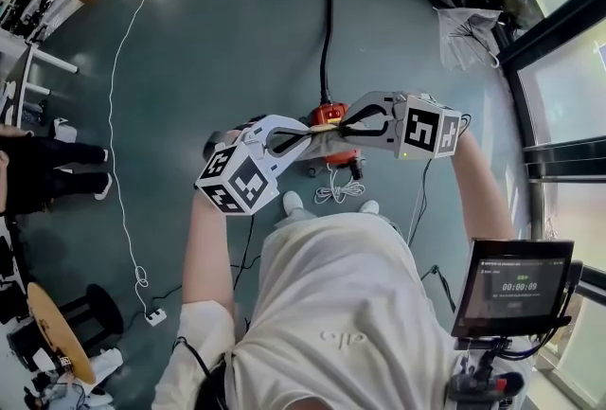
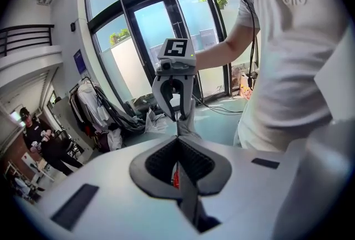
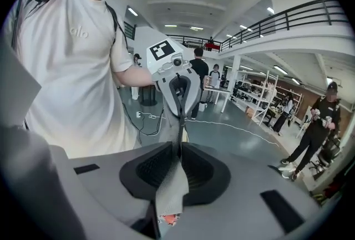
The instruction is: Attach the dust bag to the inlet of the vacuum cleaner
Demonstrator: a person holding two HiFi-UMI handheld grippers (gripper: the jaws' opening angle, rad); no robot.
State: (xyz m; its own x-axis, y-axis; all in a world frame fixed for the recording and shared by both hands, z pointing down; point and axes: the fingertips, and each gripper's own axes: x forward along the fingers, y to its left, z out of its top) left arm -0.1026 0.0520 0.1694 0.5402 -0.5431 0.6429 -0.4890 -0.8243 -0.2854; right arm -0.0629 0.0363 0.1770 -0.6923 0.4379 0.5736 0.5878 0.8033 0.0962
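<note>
Close in front of the standing person, the left claw and right claw meet almost tip to tip. Each is pinched tight on an edge of the grey dust bag, probably to spread its mouth. Directly below on the floor sits the red vacuum cleaner, its black hose trailing away.

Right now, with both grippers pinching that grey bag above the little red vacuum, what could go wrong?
1. The left gripper and right gripper each pinch only thin fabric of the dust bag, so it could slip free, or tear if they pull apart.
2. Bag and grippers largely cover the vacuum cleaner in the head view, so finding its inlet may be hard.
3. A coiled white cable lies by the person's feet and could snag.
</note>
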